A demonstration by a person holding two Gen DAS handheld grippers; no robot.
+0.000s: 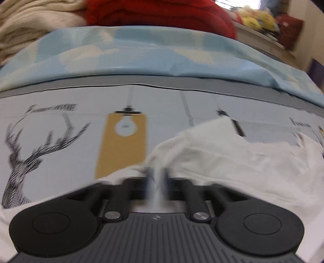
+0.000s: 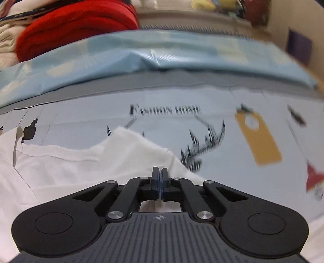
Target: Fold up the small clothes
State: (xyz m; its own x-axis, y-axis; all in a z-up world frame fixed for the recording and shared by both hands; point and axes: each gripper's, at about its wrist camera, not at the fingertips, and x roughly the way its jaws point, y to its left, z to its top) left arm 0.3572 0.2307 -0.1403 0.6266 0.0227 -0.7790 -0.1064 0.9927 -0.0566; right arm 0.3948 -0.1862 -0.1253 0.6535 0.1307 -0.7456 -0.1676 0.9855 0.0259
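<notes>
Underneath it all lies a pale grey printed bedsheet [image 1: 60,101], and there's plenty on it: a line-drawn stag's head [image 1: 22,159] with wide antlers sits at the left of the left wrist view, blurred lettering [image 1: 53,108] just above it. Beside the stag, a mustard-yellow panel [image 1: 121,149] carrying a white light bulb [image 1: 126,126] on a cord. The right wrist view catches the same lettering [image 2: 165,109], antlers below it. Behind the sheet runs a light blue and white cover [image 1: 141,54], rumpled along its near edge. Further back, a red blanket [image 1: 160,14] heaped beside cream blankets [image 1: 30,22]. Far right, yellow soft things [image 1: 257,18], too blurred to name.
</notes>
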